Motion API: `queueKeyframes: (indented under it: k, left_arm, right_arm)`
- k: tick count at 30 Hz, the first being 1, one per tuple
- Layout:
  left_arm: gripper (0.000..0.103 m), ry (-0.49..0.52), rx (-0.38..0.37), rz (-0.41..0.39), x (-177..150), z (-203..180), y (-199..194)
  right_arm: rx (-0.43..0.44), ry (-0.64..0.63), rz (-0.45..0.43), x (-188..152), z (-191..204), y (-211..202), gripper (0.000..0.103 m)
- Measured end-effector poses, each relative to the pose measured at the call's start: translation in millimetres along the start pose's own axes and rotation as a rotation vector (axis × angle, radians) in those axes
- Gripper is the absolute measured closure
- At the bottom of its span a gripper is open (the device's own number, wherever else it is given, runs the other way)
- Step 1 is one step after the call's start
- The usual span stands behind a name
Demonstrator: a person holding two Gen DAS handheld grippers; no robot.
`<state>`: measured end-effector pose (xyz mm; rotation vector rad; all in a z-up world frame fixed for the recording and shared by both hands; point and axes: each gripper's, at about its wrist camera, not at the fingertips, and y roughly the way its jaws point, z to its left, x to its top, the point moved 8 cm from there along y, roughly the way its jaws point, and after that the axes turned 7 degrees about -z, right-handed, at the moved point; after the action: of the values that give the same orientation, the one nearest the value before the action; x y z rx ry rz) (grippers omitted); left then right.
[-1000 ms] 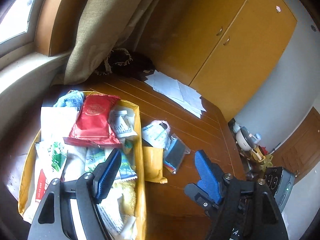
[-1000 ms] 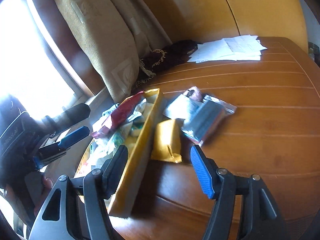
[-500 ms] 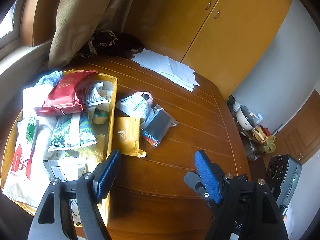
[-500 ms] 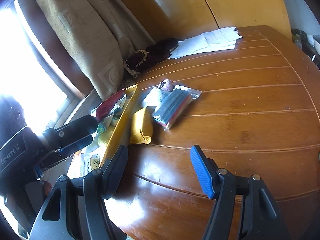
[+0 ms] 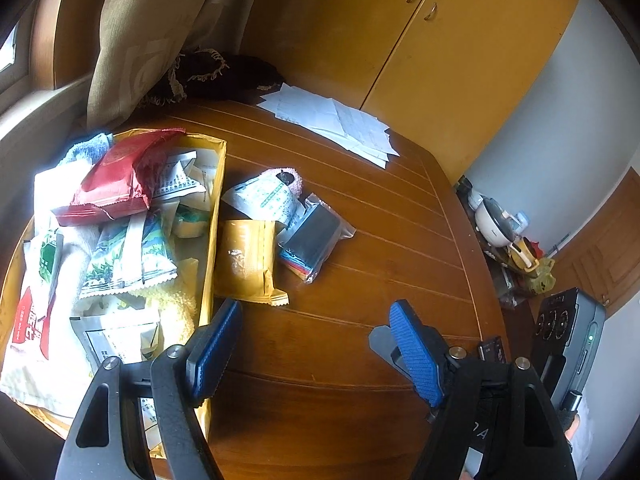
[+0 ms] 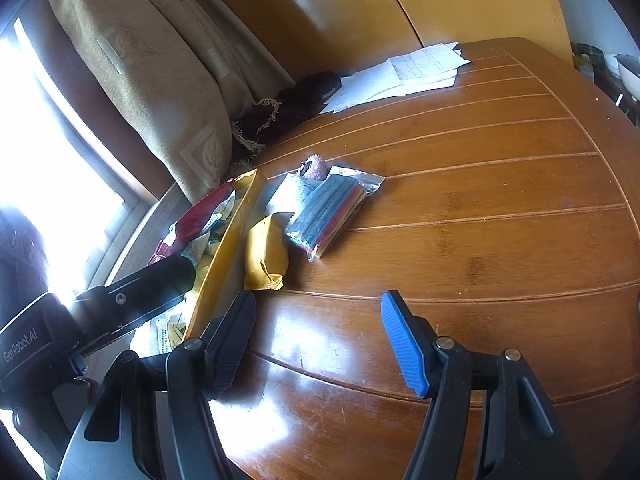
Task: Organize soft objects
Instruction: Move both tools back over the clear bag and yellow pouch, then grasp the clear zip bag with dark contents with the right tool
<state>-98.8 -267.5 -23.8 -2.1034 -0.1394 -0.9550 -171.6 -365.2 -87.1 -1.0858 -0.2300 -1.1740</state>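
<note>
A yellow box (image 5: 214, 216) at the left is heaped with soft packets, a red packet (image 5: 116, 180) on top. Beside it on the wooden table (image 5: 360, 280) lie a yellow packet (image 5: 246, 262), a white-green packet (image 5: 266, 198), a pink fuzzy sock (image 5: 295, 181) and a clear bag of dark and coloured cloths (image 5: 316, 238). My left gripper (image 5: 316, 312) stands open and empty, just short of the yellow packet. My right gripper (image 6: 320, 304) is open too, with the yellow packet (image 6: 266, 252) and the clear bag (image 6: 328, 212) ahead of it.
White papers (image 5: 336, 120) and a dark fringed cloth (image 5: 216, 76) lie at the table's far edge under a beige curtain (image 5: 152, 40). A yellow cupboard (image 5: 460, 60) stands behind. Small clutter (image 5: 508, 232) sits past the table's right edge.
Both grippers have drawn back and to the right: the left one has left the box for the bare table, and the loose packets now lie farther ahead of the right one. Jaws unchanged.
</note>
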Motion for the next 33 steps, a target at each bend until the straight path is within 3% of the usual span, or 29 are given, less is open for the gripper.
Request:
queueKeyframes:
  k: [19,26,33]
  left_arm:
    - [0.024,-0.053,0.006,0.014,10.4,28.9,17.2]
    - [0.024,-0.056,-0.01,-0.006,20.7,39.4,10.4]
    - [0.024,-0.059,-0.044,-0.015,28.1,40.0,5.8]
  right_arm:
    - [-0.034,0.037,0.04,10.7,-12.8,31.2,0.038]
    - [-0.045,0.029,0.079,30.3,0.4,63.0,0.038]
    - [-0.118,0.054,0.122,46.4,1.6,101.4,0.038]
